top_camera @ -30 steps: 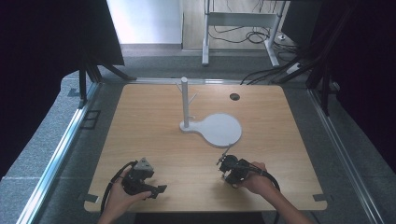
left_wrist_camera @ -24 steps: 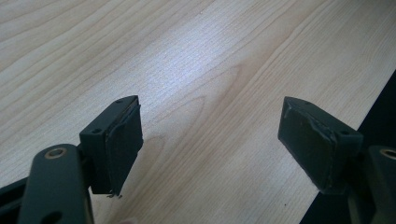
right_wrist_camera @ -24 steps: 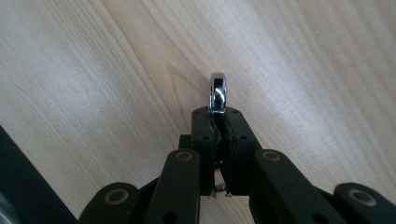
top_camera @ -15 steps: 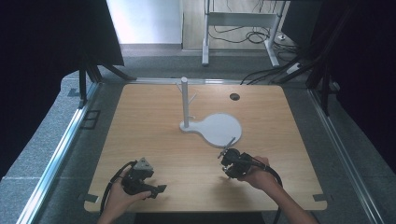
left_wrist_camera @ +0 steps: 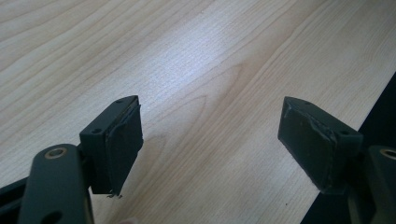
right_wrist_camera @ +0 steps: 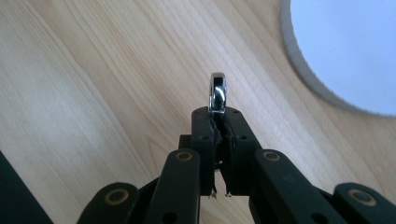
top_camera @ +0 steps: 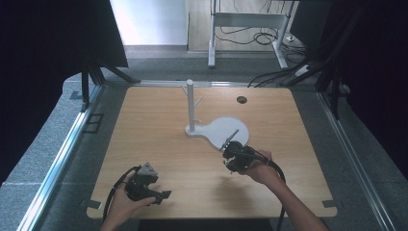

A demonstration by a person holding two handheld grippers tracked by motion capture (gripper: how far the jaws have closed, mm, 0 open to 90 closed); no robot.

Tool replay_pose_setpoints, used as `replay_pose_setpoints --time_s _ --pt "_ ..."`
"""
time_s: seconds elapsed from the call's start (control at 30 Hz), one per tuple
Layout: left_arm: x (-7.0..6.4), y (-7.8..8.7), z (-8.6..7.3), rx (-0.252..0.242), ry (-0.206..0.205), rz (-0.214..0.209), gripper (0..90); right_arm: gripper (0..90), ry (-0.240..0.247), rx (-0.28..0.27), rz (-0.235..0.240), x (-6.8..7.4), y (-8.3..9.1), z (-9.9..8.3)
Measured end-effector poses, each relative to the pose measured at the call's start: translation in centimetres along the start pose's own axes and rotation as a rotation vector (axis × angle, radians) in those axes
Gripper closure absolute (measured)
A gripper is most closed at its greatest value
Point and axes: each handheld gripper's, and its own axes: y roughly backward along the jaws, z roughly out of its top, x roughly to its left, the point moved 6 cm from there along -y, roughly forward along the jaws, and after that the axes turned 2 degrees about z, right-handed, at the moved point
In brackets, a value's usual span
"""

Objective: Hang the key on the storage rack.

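The left hand-held gripper (top_camera: 163, 195) rests at the worktop's (top_camera: 159, 130) seven o'clock, jaws spread wide over bare wood, holding nothing. The right hand-held gripper (right_wrist_camera: 218, 112), at about five o'clock, is clamped on a shiny metal ring (right_wrist_camera: 217, 92), which stands edge-up beyond the fingertips, beside the white stand's round base (right_wrist_camera: 345, 51).

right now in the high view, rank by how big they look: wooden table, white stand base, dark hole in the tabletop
1. wooden table, by far the largest.
2. white stand base, its round part near the right gripper.
3. dark hole, a small spot at the far side.
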Motion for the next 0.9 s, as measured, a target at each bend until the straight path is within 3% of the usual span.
replay_pose_setpoints --time_s 0.27,0.6,0.9 --pt "0.1 0.0 0.0 -0.002 0.002 0.0 22.4 84.0 0.001 -0.023 0.006 -0.4 0.1 1.6" --pt "0.1 0.0 0.0 -0.001 -0.003 0.001 22.4 84.0 -0.045 -0.045 -0.009 -2.3 0.6 2.8" --pt "0.2 0.1 0.0 -0.002 0.0 0.001 22.5 84.0 -0.075 -0.051 0.009 -3.9 0.7 3.9"
